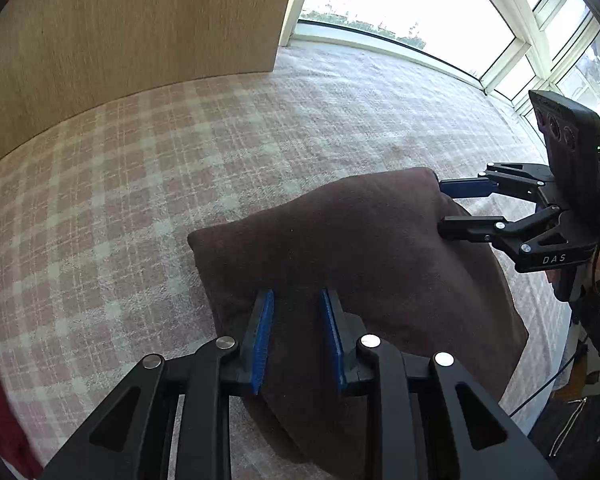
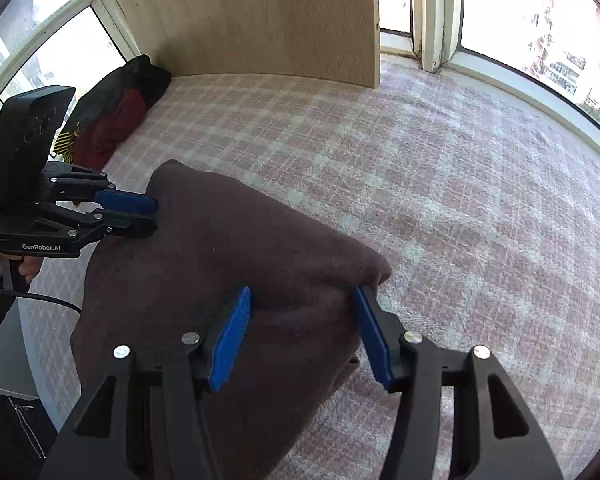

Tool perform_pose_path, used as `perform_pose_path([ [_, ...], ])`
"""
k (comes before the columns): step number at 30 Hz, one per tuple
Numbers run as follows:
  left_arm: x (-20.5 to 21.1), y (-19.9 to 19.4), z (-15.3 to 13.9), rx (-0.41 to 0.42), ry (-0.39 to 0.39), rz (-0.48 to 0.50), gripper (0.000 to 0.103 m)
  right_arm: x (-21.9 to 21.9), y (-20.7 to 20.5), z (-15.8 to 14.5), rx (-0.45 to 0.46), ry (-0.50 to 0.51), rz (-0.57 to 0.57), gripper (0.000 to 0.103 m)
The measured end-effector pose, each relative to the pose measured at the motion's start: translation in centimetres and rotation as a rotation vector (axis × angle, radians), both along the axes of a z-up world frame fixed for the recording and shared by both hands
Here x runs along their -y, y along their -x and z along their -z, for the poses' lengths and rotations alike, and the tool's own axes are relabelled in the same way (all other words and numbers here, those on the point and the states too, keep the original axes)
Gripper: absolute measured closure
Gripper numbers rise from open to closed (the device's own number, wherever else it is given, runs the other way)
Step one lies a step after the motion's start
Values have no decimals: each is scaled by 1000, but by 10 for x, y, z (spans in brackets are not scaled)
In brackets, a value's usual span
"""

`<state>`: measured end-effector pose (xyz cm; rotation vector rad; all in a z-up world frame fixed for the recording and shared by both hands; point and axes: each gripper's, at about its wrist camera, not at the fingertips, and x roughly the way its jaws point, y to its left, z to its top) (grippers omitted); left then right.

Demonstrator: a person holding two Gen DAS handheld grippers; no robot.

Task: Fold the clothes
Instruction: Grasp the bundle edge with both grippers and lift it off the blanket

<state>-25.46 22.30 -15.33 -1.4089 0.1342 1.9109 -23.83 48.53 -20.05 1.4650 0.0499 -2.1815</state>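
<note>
Folded brown garment (image 1: pixel 360 264) lying on the checked bed cover (image 1: pixel 148 184), near its front edge; left gripper (image 1: pixel 298 336) straddling the near fold with jaws narrowly parted, pads not seeming to press the cloth; right gripper (image 2: pixel 302 332) standing over the other end with jaws wider, nothing pinched. Judged as releasing after a fold; best done by lifting both straight off, keeping pads clear so the layers are not dragging askew. Garment type remaining unclear; underside layers hidden; dark and red pile (image 2: pixel 116 116) by the wooden panel (image 2: pixel 260 16) hard to identify.
</note>
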Motion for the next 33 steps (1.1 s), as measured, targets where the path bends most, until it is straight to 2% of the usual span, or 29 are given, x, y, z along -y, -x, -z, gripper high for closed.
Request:
perform_pose_path([
  [1, 5, 3, 0, 23, -22, -8, 80, -7, 4, 8, 26, 26, 20, 35],
  [2, 11, 4, -5, 37, -22, -13, 84, -10, 4, 4, 37, 24, 24, 35],
  [4, 26, 3, -20, 37, -15, -41, 83, -17, -2, -11, 32, 16, 40, 35],
  [6, 46, 0, -32, 58, -52, -60, 65, -31, -19, -33, -13, 74, 54, 34],
  [8, 64, -1, -35, 115, -98, -85, 54, -52, -32, -43, 17, 134, 94, 33],
  [10, 74, 4, -28, 202, -147, -115, 53, -70, -35, -36, 81, 190, 144, 33],
  [11, 74, 9, -23, 227, -150, -132, 53, -79, -34, -31, 112, 217, 168, 33],
  [14, 66, 24, -10, 270, -133, -156, 53, -87, -24, -18, 158, 204, 205, 33],
  [23, 17, 57, 12, 316, -58, -86, 47, -52, 17, -3, 185, 213, 92, 33],
  [25, 15, 59, 17, 335, -64, -77, 47, -46, 20, 5, 210, 215, 64, 33],
  [27, 13, 59, 18, 347, -80, -64, 40, -45, 19, 9, 233, 230, 49, 33],
  [33, -3, 52, 17, 329, -74, 5, 40, -29, 17, 12, 253, 254, -20, 32],
])
